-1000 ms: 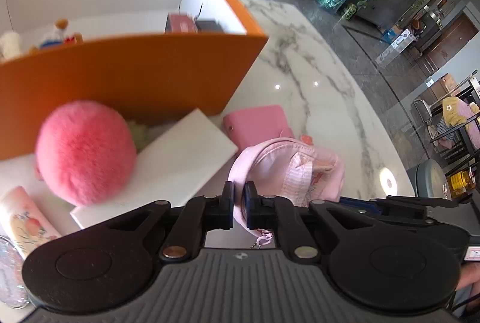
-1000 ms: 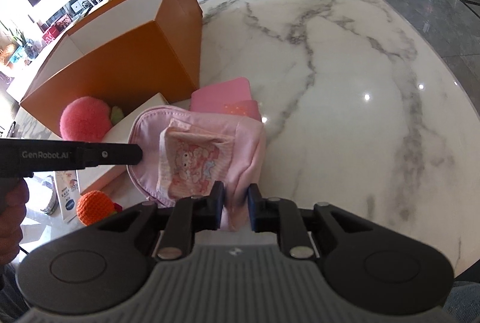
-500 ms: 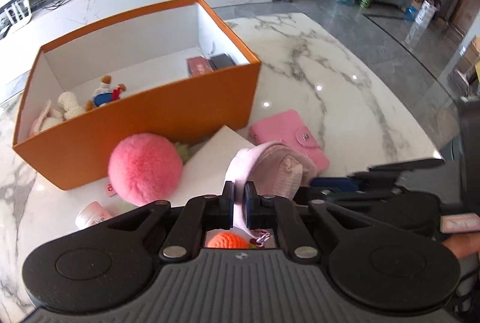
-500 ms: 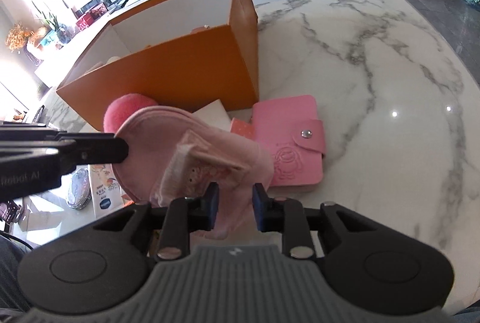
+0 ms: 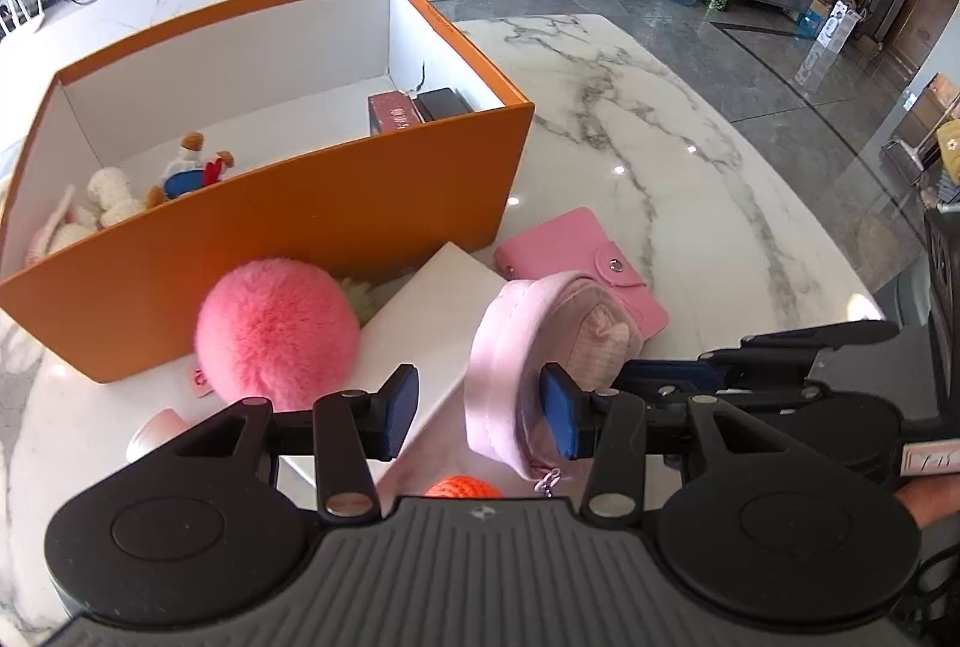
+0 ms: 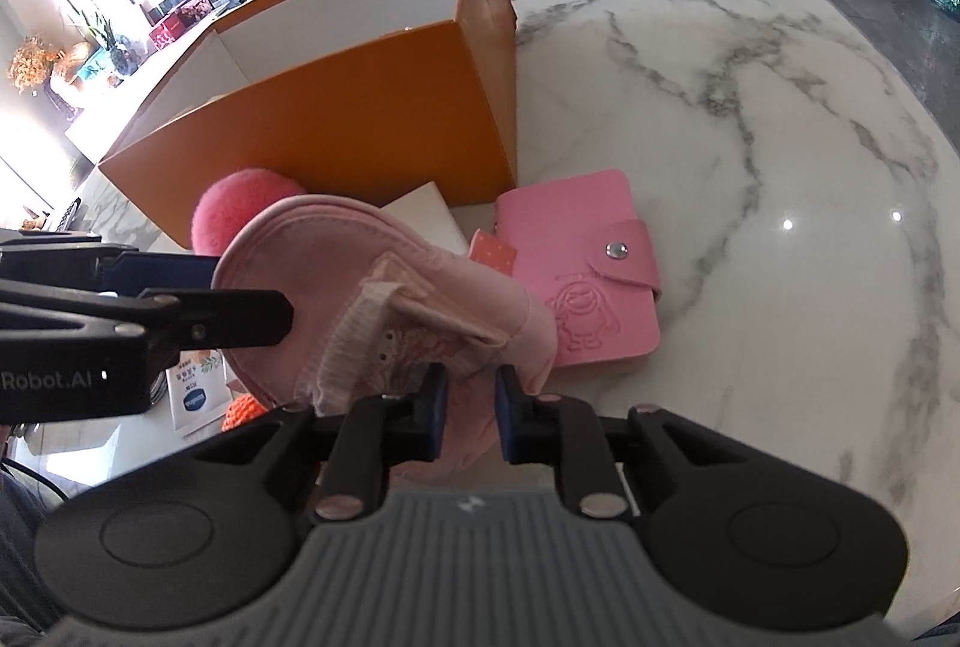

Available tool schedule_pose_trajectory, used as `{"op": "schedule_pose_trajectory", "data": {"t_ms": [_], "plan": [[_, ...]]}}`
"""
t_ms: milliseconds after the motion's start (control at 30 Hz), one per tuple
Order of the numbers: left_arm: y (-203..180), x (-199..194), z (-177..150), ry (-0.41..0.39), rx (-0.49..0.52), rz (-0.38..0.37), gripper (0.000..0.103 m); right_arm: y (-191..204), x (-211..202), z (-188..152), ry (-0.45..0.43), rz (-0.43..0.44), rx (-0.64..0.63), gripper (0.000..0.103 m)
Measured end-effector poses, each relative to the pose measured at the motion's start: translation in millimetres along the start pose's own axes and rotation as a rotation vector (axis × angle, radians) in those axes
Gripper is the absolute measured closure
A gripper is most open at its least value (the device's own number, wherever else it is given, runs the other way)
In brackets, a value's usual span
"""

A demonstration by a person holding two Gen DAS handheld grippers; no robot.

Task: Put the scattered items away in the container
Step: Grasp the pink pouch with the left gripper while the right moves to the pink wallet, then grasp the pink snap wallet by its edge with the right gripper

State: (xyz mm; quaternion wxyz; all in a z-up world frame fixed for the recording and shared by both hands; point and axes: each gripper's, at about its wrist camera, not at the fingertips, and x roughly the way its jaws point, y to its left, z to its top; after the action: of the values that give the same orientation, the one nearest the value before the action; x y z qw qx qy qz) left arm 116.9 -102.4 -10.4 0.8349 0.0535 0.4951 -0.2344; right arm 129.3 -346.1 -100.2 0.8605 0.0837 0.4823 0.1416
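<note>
A pale pink fabric pouch (image 5: 540,323) (image 6: 372,275) hangs above the marble table, in front of the open orange box (image 5: 300,227) (image 6: 360,119). My right gripper (image 6: 468,407) has its jaws closing on the pouch's lower fabric, with the pads pressed into it. My left gripper (image 5: 480,407) has its jaws opening. The pouch's rim sits between them near the right pad, and neither pad clamps it. In the right wrist view the left gripper's fingers (image 6: 240,311) lie against the pouch's left side.
On the table lie a fluffy pink pompom (image 5: 276,329), a white flat box (image 5: 432,311), a pink snap wallet (image 6: 576,251), an orange knitted ball (image 5: 462,488) and a small tube (image 5: 150,437). The orange box holds plush toys (image 5: 114,203) and a dark red case (image 5: 396,113).
My left gripper, shut on the pouch's rim before, has spread its jaws wide. The pouch rose off the table, still held in my right gripper.
</note>
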Motion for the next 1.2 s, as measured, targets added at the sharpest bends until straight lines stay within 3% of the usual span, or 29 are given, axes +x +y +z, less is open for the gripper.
{"op": "schedule_pose_trajectory", "data": {"t_ms": [100,167,333,533,667,733,800,967,1100,1133,1200], "plan": [[-2.1,2.6,3.8,0.006,0.004,-0.016,0.056,-1.4,2.1,-1.3,0.013,-0.008,0.003,0.085],[-3.6,3.6,4.9,0.012,0.002,-0.043,0.071,-4.2,5.4,-3.7,0.026,-0.010,0.015,0.085],[-8.3,1.6,5.0,0.004,0.001,-0.045,0.080,-7.2,5.3,-4.1,0.029,-0.006,0.026,0.085],[0.0,-15.0,9.3,-0.029,-0.050,0.006,0.081,-16.0,-12.4,5.0,-0.023,-0.042,0.014,0.080],[-1.2,-19.8,11.9,-0.061,-0.050,0.057,0.081,-37.2,-8.7,21.8,-0.050,-0.131,0.054,0.058],[-0.6,-19.5,11.7,-0.059,-0.057,0.051,0.081,-46.8,-0.3,28.8,-0.034,-0.124,0.077,0.055],[1.0,-19.1,10.5,-0.060,-0.073,0.047,0.081,-52.0,9.7,34.4,-0.014,-0.104,0.089,0.044],[8.4,-20.2,6.1,-0.068,-0.123,0.039,0.081,-53.9,37.5,45.3,0.012,-0.104,0.078,0.043],[12.6,-20.2,4.2,-0.071,-0.149,0.032,0.081,-56.1,47.9,45.8,0.001,-0.073,0.096,0.033],[12.9,-19.9,3.8,-0.072,-0.155,0.030,0.081,-53.2,49.5,45.8,-0.001,-0.082,0.079,0.035],[13.2,-20.0,2.3,-0.073,-0.162,0.028,0.081,-52.8,48.7,44.9,-0.004,-0.053,0.089,0.048]]}}
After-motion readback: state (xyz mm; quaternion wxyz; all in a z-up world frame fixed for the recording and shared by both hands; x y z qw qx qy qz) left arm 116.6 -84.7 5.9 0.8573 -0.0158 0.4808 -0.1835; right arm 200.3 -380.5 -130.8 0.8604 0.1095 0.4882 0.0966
